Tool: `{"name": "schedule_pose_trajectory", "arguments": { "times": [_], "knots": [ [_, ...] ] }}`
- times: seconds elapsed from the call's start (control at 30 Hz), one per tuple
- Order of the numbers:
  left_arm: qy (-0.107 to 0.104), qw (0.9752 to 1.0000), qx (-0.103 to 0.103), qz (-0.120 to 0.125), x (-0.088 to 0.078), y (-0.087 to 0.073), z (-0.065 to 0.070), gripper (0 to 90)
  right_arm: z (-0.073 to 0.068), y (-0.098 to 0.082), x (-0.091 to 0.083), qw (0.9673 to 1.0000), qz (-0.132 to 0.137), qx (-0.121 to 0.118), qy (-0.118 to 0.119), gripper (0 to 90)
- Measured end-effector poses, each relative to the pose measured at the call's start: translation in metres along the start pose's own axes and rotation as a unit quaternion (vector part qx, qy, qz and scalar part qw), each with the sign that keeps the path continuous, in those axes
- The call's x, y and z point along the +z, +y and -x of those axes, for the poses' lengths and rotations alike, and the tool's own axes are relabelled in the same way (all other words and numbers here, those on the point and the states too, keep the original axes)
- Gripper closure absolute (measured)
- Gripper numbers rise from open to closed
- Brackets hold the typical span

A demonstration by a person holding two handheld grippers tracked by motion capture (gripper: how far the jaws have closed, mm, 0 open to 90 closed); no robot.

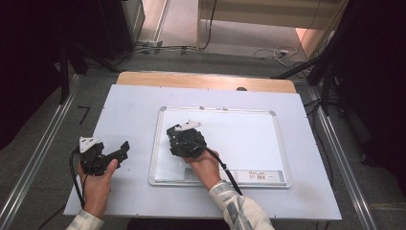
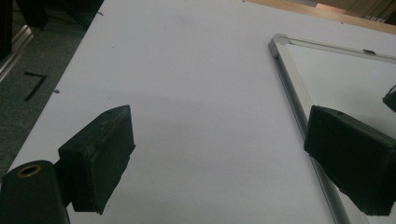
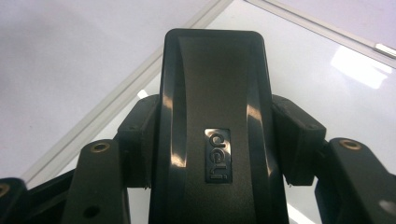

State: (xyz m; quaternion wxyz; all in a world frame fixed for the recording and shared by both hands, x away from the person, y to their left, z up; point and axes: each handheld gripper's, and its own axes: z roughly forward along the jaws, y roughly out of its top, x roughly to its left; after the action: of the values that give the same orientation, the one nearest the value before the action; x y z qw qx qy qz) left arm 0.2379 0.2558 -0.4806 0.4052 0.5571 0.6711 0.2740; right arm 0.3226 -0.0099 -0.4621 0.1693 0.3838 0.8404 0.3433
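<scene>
Right gripper view puts the eraser [image 3: 212, 135] squarely in front of me: a glossy black block with a raised "deli" badge on its top, and my right gripper [image 3: 212, 140] has its two pads pressed against the block's long sides, so that claw is closed on it. Under the eraser I see the shiny white face of the whiteboard [image 3: 336, 84], with its pale metal frame running diagonally past the far left of the block.

From the high view, the right gripper [image 1: 186, 140] sits over the left half of the whiteboard [image 1: 239, 139], nearer its left edge than its right, a little toward the near side. The board's surface looks clean where I can see it. I cannot tell from these pictures whether the eraser rests on the board or hangs just above it.

My left gripper [image 1: 103, 155] is well apart from that, off to the left of the whiteboard, over the pale sheet [image 1: 129, 105] that covers the table. In the left gripper view its jaws stand wide with nothing between them, just the pale sheet [image 2: 196, 93] below and the board's frame corner [image 2: 280, 42] at the right. Beyond the sheet's far edge a strip of the wooden table [image 1: 206, 80] shows.
</scene>
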Motion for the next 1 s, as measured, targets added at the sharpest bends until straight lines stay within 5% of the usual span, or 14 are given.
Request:
{"name": "schedule_pose_trajectory", "arguments": {
  "times": [0.53,1.0],
  "knots": [
    [0.002,1.0,0.001,0.0,-0.001,-0.001,-0.001,9.1,0.039,-0.015,-0.028,0.9985,0.007,0.021,-0.051,38.1],
    [0.003,1.0,0.005,-0.003,0.0,0.0,0.001,9.1,0.086,-0.04,-0.054,0.9932,0.001,0.049,-0.106,38.1]
  ]
}}
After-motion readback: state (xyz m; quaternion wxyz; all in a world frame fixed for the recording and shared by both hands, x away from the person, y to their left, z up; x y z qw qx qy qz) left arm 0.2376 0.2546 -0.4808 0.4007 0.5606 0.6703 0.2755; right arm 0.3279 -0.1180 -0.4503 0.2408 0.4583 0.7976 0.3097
